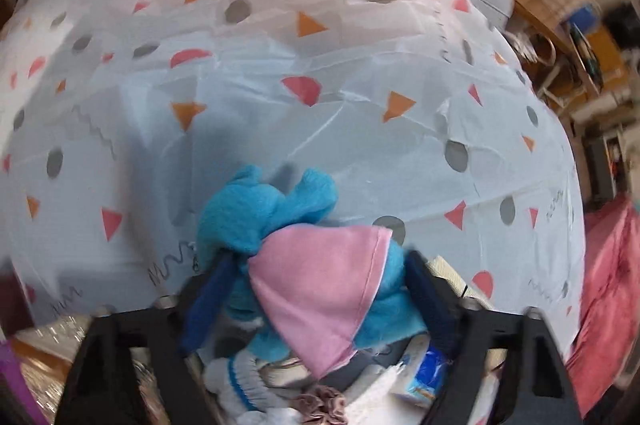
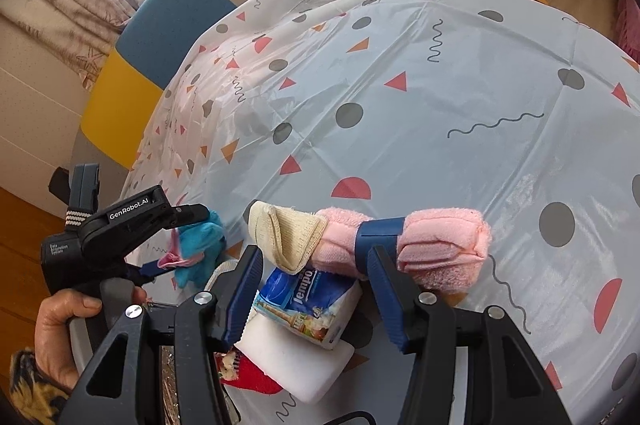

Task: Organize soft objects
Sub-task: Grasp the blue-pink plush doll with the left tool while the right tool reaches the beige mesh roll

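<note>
Soft objects lie and hang over a glossy patterned tablecloth [image 2: 420,129]. The left gripper [image 1: 316,289] has its blue fingers closed on a fuzzy turquoise plush [image 1: 264,209] with a smooth pink cloth flap [image 1: 320,289], held above the table. The right gripper [image 2: 316,285] stands wide open, its right finger alongside a rolled pink terry towel [image 2: 440,245], beside a beige knit piece [image 2: 288,233], a tissue pack [image 2: 308,305] and a white sponge block [image 2: 296,361].
</note>
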`<control>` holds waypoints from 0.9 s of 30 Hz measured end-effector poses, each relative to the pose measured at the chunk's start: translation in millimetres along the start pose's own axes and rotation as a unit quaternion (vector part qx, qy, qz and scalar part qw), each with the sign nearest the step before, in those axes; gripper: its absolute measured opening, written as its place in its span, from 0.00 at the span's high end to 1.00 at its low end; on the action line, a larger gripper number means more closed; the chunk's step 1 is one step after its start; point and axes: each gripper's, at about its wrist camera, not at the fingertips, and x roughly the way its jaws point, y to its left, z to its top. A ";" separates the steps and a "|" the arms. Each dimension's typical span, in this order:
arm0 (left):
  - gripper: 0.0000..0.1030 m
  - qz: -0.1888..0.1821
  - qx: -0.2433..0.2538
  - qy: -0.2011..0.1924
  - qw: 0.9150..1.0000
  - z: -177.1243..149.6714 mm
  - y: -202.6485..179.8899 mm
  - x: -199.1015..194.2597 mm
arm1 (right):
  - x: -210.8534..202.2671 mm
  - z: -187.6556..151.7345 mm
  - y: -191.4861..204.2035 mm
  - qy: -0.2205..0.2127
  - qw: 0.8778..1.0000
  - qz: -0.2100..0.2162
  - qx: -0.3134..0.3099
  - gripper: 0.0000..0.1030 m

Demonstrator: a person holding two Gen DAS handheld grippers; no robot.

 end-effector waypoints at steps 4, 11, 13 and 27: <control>0.55 -0.038 0.088 -0.018 0.995 -10.0 -22.6 -5.3 | 0.1 -0.2 1.0 -0.001 1.000 -0.003 -0.005 0.46; 0.38 -0.059 0.186 -0.023 0.981 -27.2 -46.0 -16.7 | -1.8 1.4 -3.9 -0.004 1.000 -0.004 0.007 0.46; 0.31 -0.067 0.159 -0.024 0.985 -23.2 -36.1 -23.9 | -1.8 1.5 -4.8 -0.004 1.000 -0.004 0.010 0.46; 0.13 -0.155 -0.135 0.051 0.977 -11.2 11.7 -12.8 | -3.7 1.2 -5.7 -0.003 1.000 -0.004 0.012 0.46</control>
